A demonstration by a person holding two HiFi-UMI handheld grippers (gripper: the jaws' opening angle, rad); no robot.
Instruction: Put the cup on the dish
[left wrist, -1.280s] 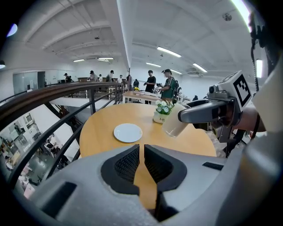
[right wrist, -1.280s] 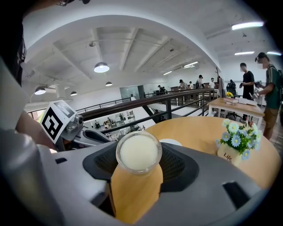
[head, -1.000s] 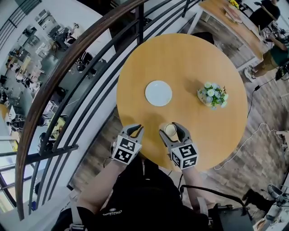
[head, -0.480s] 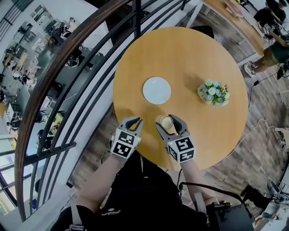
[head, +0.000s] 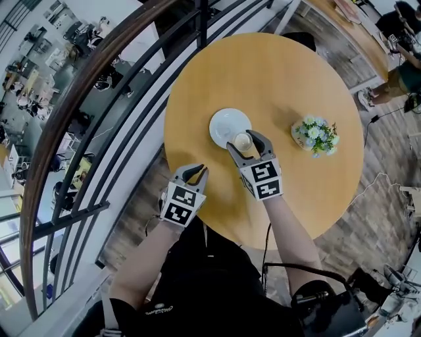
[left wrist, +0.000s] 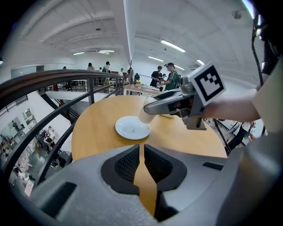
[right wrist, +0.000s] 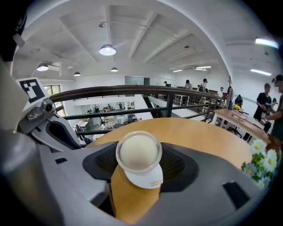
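The white dish (head: 227, 125) lies on the round wooden table (head: 283, 72), left of its middle. My right gripper (head: 244, 142) is shut on the pale cup (head: 243, 141) and holds it upright over the dish's near right rim. In the left gripper view the cup (left wrist: 146, 115) hangs just above the dish's (left wrist: 130, 128) right edge. The right gripper view shows the cup (right wrist: 138, 152) clamped between both pads, its mouth facing the camera. Near the table's front left edge, my left gripper (head: 191, 174) is shut and holds nothing.
A small pot of white and green flowers (head: 314, 137) stands at the table's right side. A dark curved railing (head: 131, 99) runs close along the table's left, with a drop to a lower floor beyond. People stand at a long table (head: 342, 20) at the far right.
My right gripper has carried the cup from the table's near edge forward to the dish. The left gripper has stayed about where it was.
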